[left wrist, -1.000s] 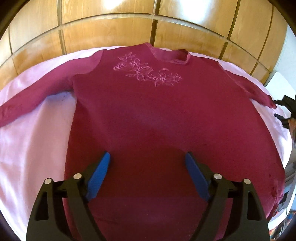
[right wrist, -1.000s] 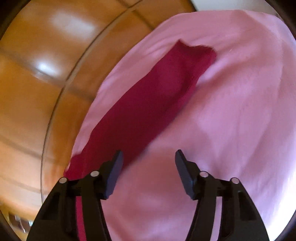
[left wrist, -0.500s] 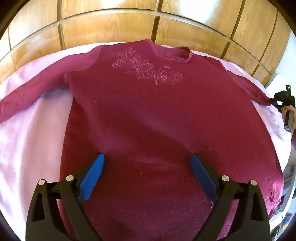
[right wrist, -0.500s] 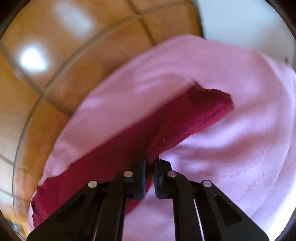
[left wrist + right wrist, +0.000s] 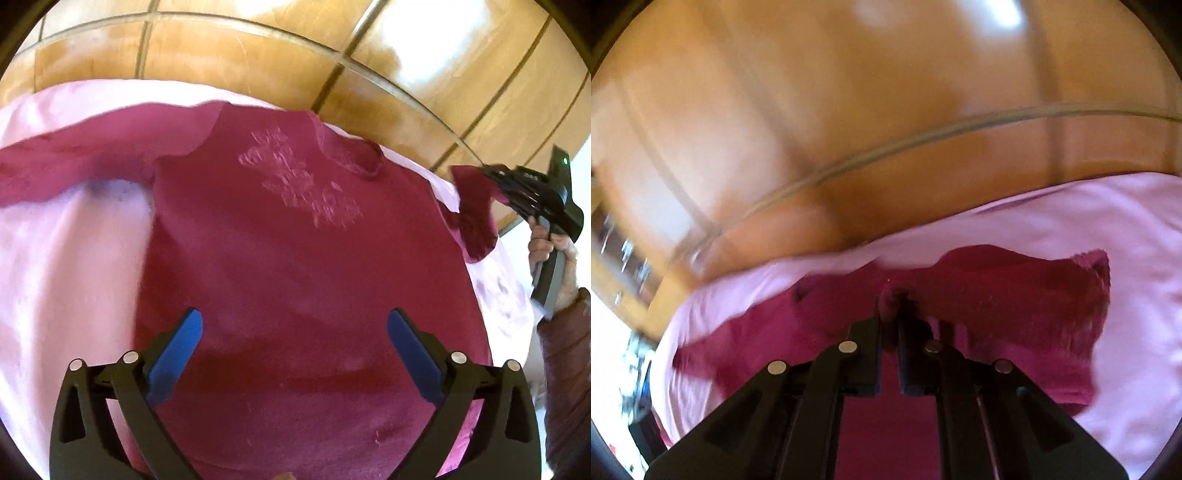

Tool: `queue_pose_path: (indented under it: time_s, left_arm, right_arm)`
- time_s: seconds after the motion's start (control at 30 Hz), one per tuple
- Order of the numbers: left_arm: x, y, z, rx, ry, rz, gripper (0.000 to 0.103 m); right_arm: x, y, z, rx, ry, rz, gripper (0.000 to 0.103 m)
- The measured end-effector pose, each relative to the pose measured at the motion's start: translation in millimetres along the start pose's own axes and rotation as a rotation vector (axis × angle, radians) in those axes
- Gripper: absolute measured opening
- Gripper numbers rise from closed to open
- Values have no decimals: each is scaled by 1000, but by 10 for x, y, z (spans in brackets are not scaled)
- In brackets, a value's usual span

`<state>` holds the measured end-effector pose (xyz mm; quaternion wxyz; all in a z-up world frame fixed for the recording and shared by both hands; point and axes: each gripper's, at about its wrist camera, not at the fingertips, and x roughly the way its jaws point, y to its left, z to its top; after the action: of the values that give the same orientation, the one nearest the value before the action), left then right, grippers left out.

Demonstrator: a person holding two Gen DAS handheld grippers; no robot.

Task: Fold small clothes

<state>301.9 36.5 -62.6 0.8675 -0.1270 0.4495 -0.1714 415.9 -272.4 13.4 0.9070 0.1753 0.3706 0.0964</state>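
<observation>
A dark red sweater (image 5: 295,266) is lying front-up on a pink sheet (image 5: 66,280), its embossed flower motif (image 5: 303,184) and neckline pointing toward the far wooden panelling (image 5: 258,51), with one sleeve stretching flat to the left. The left gripper (image 5: 294,343) is hovering above the near part of the sweater's body, its blue-padded fingers (image 5: 177,350) standing wide apart with nothing between them. At the far right, the right gripper (image 5: 495,177), gripped by a hand (image 5: 554,258), is pinching the other sleeve's cuff and holding it raised off the sheet.
</observation>
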Motion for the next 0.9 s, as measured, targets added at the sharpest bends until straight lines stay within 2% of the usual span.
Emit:
queue_pose_path:
  time_s: [0.1,0.23,0.3,0.33,0.37,0.47,0.6,0.7,0.73,0.8,0.9]
  left_arm:
    - [-99,-8,103,-5,-54,-20,99]
    - [-165,-18,274,3,-101,-72,99]
    - [-156,-34,363,2,-115,-73,99]
    - [-144,-40,407,7,-114,-76,99]
    - [-128,-58,440,15,-113,-75,99]
    - [-86,-79,529,26,-103,-103,99]
    - [19,-138,610,38,-76,-80,99]
    - [58,-225,638,56,-73,-82,99]
    - [67,-300,648,86,-76,-82,99]
    - [122,-469,665,147,-75,-87,91]
    - [244,-890,645,321,-66,-82,83]
  right_arm:
    - [354,471,-232,-95,79,27,5]
    - [690,835,-438,-205,139,21,9]
    - [726,906,-484,-243,152,27,24]
    - [678,942,-541,-260,146,39,52]
    - [596,968,-574,-273,128,43,60]
    - [374,851,-695,-278,104,42,61]
    - [-46,598,-952,-253,98,27,70]
    - [-263,356,-1198,-240,113,-36,71]
    - [-326,265,-1310,-232,121,-65,71]
    - [-391,124,-1497,-209,148,-103,74]
    - [-355,33,-1772,-206,200,-138,79]
